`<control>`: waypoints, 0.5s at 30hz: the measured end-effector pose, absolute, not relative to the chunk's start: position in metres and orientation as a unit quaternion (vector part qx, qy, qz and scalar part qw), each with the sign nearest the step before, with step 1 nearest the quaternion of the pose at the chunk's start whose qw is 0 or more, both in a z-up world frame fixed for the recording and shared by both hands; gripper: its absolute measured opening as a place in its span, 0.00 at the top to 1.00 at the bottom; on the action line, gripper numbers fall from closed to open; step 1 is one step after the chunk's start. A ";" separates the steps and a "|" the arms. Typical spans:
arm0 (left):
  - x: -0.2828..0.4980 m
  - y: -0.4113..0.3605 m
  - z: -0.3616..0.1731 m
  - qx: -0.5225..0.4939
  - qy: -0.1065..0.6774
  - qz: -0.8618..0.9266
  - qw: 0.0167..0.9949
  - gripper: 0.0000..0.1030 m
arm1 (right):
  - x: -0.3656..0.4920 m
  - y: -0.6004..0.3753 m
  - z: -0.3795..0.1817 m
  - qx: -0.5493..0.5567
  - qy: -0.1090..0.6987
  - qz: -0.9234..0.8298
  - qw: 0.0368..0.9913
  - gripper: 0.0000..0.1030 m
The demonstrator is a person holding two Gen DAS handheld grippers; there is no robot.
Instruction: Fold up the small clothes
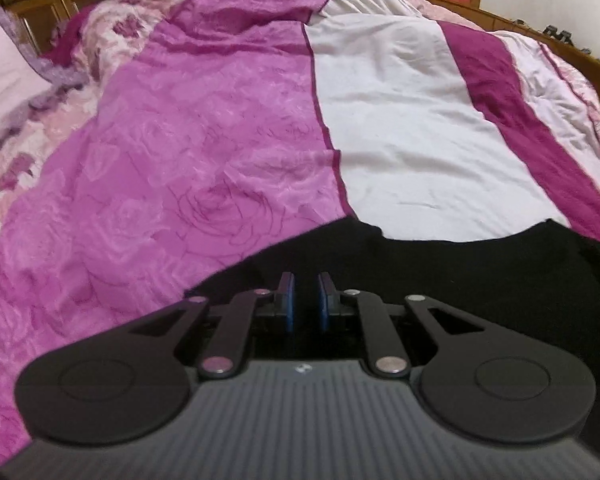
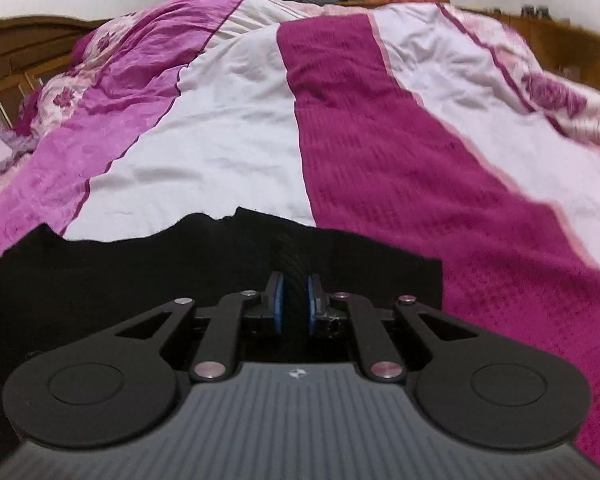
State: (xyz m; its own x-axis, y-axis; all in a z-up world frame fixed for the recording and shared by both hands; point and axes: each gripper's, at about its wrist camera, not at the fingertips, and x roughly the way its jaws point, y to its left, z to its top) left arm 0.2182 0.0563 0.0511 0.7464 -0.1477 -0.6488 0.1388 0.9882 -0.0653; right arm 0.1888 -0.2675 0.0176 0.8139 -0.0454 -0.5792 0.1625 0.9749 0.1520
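left wrist view shows my left gripper (image 1: 305, 294) nearly closed on the black garment (image 1: 480, 276) at lower frame, and my right gripper (image 2: 295, 294) pinches a ribbed fold of it, probably so i can fold it on the bedspread (image 1: 400, 120).

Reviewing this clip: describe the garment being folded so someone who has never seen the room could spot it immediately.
Start at the large bedspread striped pink, white and magenta. At its near edge lies the black garment, a ribbed part of it pinched in the right hand-held gripper. It is the only plain black cloth on the bedspread.
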 end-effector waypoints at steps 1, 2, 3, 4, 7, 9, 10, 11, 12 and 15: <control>0.217 0.058 0.052 -0.014 0.349 -0.083 0.933 0.86 | 0.188 -0.269 0.018 0.105 0.299 -0.053 0.947 0.88; 0.217 0.059 0.054 -0.019 0.351 -0.089 0.932 0.86 | 0.186 -0.270 0.019 0.109 0.299 -0.054 0.946 0.88; 0.215 0.060 0.056 -0.022 0.354 -0.092 0.930 0.83 | 0.184 -0.271 0.021 0.112 0.299 -0.055 0.946 0.86; 0.214 0.060 0.058 -0.023 0.355 -0.096 0.929 0.71 | 0.181 -0.273 0.024 0.115 0.296 -0.055 0.947 0.85; 0.207 0.058 0.063 -0.019 0.350 -0.098 0.931 0.46 | 0.162 -0.276 0.037 0.122 0.281 -0.060 0.950 0.67; 0.200 0.056 0.066 -0.010 0.345 -0.106 0.933 0.45 | 0.147 -0.281 0.045 0.130 0.271 -0.065 0.952 0.63; 0.199 0.055 0.067 -0.006 0.346 -0.108 0.932 0.45 | 0.139 -0.284 0.048 0.135 0.268 -0.064 0.952 0.63; 0.197 0.054 0.066 -0.004 0.349 -0.109 0.931 0.45 | 0.132 -0.287 0.050 0.138 0.269 -0.061 0.951 0.63; 0.195 0.053 0.064 -0.001 0.353 -0.110 0.929 0.45 | 0.124 -0.289 0.052 0.139 0.271 -0.059 0.951 0.63; 0.188 0.052 0.057 0.013 0.361 -0.104 0.926 0.45 | 0.103 -0.292 0.053 0.139 0.275 -0.055 0.950 0.62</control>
State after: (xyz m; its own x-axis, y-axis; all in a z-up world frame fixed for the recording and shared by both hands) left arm 0.1880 0.0519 0.0566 0.7170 -0.1838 -0.6724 0.2023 0.9780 -0.0516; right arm 0.1031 -0.2921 0.0530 0.8423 -0.0278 -0.5382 0.1810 0.9553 0.2338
